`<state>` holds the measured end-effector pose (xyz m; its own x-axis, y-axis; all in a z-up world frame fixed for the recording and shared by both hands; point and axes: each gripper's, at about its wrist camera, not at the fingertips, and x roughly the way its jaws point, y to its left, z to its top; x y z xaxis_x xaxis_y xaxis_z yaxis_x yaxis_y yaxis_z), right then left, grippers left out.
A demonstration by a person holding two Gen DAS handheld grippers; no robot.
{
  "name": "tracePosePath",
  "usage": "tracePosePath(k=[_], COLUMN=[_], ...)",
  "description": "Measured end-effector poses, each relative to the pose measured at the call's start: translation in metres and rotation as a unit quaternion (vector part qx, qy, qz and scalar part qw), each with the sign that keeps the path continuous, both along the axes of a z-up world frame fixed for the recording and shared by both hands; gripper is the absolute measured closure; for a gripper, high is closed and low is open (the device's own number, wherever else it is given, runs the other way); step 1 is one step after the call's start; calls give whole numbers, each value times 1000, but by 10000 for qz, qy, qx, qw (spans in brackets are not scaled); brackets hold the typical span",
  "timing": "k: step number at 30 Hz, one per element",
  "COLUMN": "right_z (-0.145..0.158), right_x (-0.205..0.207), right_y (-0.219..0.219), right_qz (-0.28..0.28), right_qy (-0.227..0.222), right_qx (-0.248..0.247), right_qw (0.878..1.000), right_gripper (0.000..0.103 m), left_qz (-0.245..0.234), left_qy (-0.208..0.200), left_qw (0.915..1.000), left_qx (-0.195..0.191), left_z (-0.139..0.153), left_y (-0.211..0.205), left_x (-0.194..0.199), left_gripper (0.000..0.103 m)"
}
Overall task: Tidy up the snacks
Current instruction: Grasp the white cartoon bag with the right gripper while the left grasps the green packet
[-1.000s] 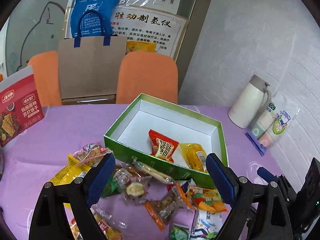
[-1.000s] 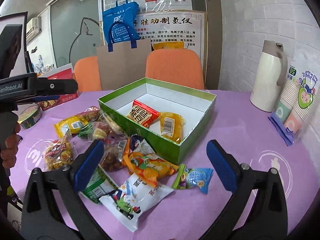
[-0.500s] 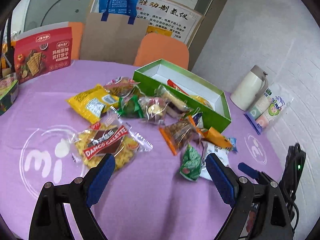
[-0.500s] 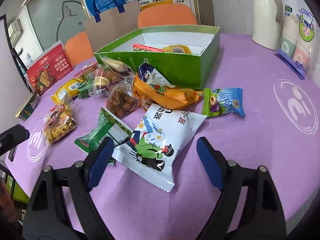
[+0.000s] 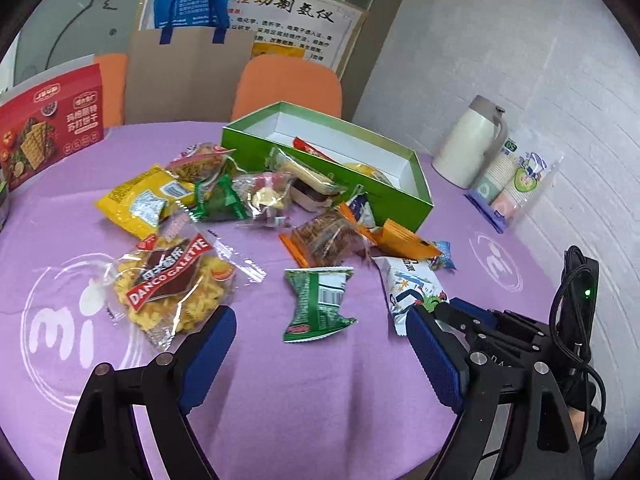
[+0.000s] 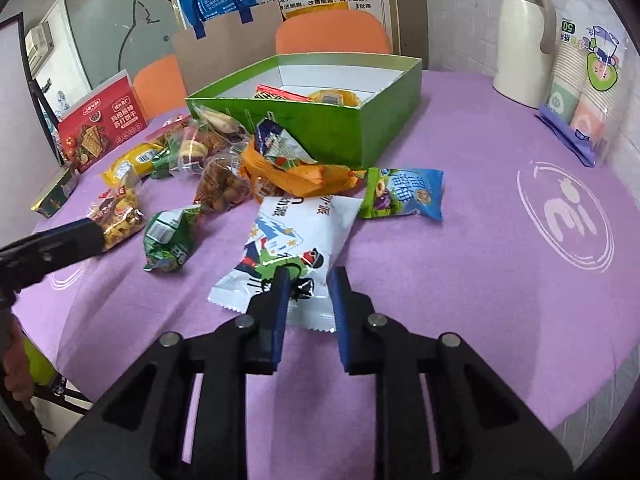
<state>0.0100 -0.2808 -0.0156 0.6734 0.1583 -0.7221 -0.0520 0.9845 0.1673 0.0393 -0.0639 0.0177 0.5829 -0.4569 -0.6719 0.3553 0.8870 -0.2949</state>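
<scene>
My right gripper (image 6: 306, 284) has just been closing, and its blue fingers (image 6: 280, 292) now pinch the near end of the white snack bag (image 6: 296, 240), which lies flat on the purple tablecloth (image 6: 460, 280) on the near side of the green box (image 6: 320, 120). My left gripper (image 5: 320, 344) hovers with its fingers (image 5: 208, 344) spread wide, though they have just narrowed a little; nothing sits between them, and the green packet (image 5: 316, 300) lies just beyond its tips, nearer to me than the box. To the left of that packet is the clear bag of yellow crisps (image 5: 176, 284). Closer to the box, a heap of small snacks presses against its front wall: an orange packet (image 6: 304, 178), a clear bag of brown pieces (image 6: 220, 188) and a yellow packet (image 5: 140, 204) off to the left of the box. A blue and green sweet bag (image 6: 404, 194) lies near the box's right front corner. The box itself is open, white inside, and holds a red packet (image 6: 280, 94) and a yellow packet (image 6: 334, 98) side by side; the rest of its floor is hidden by the wall. Right of the box stand a cream flask (image 6: 520, 40) and a sleeve of paper cups (image 6: 580, 88). Left of it stands a red cracker box (image 5: 48, 120)
</scene>
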Motion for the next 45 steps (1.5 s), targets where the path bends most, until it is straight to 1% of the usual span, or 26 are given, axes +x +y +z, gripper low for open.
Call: tracePosePath(k=[1,2,3,4,6,8,9,11,12,14,17,20,21,22,23,25,29,32,35,37,39,40,41,42,43,45], right_z=[2,2,3,2,-1,-7,-10,-12,-12,-11,-11,-9,-7,-6,-4,-4,-11,-14,-9,-8,-11,-15,-19,-21,-20,-19], right_x=[1,3,5,9,16,22,25,24,23,18,11,7,6,5,5,7,12,13,11,13,15,16,18,16,14,14], right_y=[4,8,12,16,24,30,31,25,23,18,7,2,2,3,6,11,18,13,9,10,14,15,16,16,16,14], right_qz=[37,52,57,72,59,67,88,157,195,276,321,254,201,124,62,51,29,-67,-150,-218,-220,-209,-223,-246,-227,-198], right_qy=[-39,-69,-98,-106,-54,-7,34,27,32,42,77,115,90,57,30,35,139,256,222,235,243,240,294,241,187,189], right_qx=[21,19,17,5,-103,-273,-280,-114,-123,-212,-154,-151,-141,-145,-171,-244,-398,-192,-9,-10,-67,-121,-159,-199,-261,-172], right_qw=[10000,10000,9999,9999,9999,9996,9996,9998,9997,9994,9993,9995,9997,9998,9998,9997,9991,9995,9996,9995,9994,9994,9992,9992,9992,9995], right_gripper=[58,51,41,39,36,36,36,41,47,49,51,48,45,40,37,37,37,37,35,28,28,28,29,38,43,45], left_qz=[-60,-89,-104,-115,-152,-170,-152,-111,-84,-73,-145,-238,-256,-256,-277,-277,-328,-315,-348,-426,-369,-364,-372,-372,-365,-373], left_qy=[28,80,155,241,461,602,650,705,729,757,801,804,787,793,837,873,876,951,965,904,802,818,876,935,901,892], left_qw=[10000,9999,9998,9996,9988,9980,9977,9974,9973,9971,9967,9963,9963,9961,9957,9957,9954,9948,9944,9945,9954,9950,9943,9938,9944,9947], left_qx=[41,81,107,117,95,68,62,20,9,13,61,183,243,294,275,170,201,175,265,313,383,437,473,467,415,356], left_z=[-2,-5,-9,-13,-22,-30,-33,-36,-37,-38,-40,-42,-43,-45,-46,-49,-49,-51,-50,-46,-43,-44,-47,-50,-51,-52], left_y=[-5,-9,-13,-16,-21,-23,-22,-20,-20,-20,-28,-36,-39,-40,-40,-38,-39,-39,-42,-46,-49,-51,-52,-53,-51,-49], left_x=[3,7,12,17,27,32,33,34,35,38,44,49,49,50,51,52,53,54,54,52,53,55,57,59,59,58], left_gripper=[22,25,28,32,46,52,52,52,52,52,52,52,59,65,68,68,68,67,68,68,68,67,66,65,65,66])
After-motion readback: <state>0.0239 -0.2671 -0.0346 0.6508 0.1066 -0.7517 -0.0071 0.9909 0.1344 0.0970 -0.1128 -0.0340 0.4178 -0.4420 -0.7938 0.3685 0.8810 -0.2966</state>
